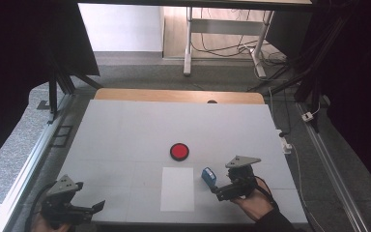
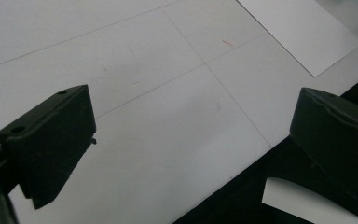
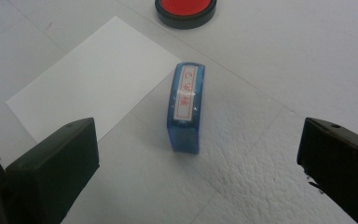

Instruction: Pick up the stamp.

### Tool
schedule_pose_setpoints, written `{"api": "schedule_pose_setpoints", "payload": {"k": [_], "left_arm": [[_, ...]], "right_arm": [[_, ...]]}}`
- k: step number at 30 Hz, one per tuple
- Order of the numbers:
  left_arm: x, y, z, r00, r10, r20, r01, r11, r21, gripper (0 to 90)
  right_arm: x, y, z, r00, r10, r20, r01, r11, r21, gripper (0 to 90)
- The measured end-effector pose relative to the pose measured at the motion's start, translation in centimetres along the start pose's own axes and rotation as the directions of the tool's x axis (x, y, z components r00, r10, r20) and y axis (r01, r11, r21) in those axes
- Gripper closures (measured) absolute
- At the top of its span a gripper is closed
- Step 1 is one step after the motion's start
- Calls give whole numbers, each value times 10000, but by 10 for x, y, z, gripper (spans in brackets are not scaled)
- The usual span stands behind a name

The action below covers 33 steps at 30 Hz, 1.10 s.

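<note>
A blue stamp (image 1: 208,176) (image 3: 186,106) with a red-lettered label stands on the white table, just right of a white sheet of paper (image 1: 178,189) (image 3: 93,77). A round red ink pad (image 1: 179,151) (image 3: 185,10) in a black case lies beyond them. My right gripper (image 1: 218,192) (image 3: 196,154) is open just behind the stamp, its jaws wide on either side without touching it. My left gripper (image 1: 96,208) (image 2: 191,135) is open over the table's near left edge, with nothing between its jaws.
The white table top (image 1: 125,130) has a wooden strip (image 1: 174,95) at its far edge. A metal rail (image 1: 24,169) runs along the left, cables (image 1: 290,145) along the right. The paper's corner (image 2: 303,32) shows ahead of the left gripper.
</note>
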<state>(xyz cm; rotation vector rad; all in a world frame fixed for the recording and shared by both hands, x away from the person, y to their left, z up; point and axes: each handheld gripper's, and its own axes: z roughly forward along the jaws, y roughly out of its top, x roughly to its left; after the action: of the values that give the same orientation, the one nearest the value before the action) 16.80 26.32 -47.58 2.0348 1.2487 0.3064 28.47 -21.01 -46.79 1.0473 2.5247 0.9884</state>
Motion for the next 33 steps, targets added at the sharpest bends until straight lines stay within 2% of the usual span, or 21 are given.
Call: {"api": "schedule_pose_setpoints", "payload": {"k": [9,16,20,21,22,26,33], "left_arm": [[0,0,0,10000,-3,-1,3,10000,27,5],[0,0,0,10000,31,17,-31,10000,58,6],[0,0,0,10000,21,35,-22,10000,42,7],[0,0,0,10000,26,38,-27,10000,50,7],[0,0,1,10000,40,36,-40,10000,55,8],[-1,1,1,9999,125,16,-125,9999,84,8],[0,1,2,9999,147,71,-148,9998,118,8]], "right_arm": [[4,11,22,9998,-198,-29,199,9984,533,0],[7,18,40,9990,-426,155,411,9952,890,12],[5,19,43,9990,-407,200,385,9942,1002,138],[5,19,43,9990,-407,200,385,9942,1002,138],[5,20,42,9990,-421,160,401,9934,1072,210],[5,21,42,9986,-521,66,509,9917,1178,360],[6,24,42,9984,-567,39,559,9915,1175,542]]}}
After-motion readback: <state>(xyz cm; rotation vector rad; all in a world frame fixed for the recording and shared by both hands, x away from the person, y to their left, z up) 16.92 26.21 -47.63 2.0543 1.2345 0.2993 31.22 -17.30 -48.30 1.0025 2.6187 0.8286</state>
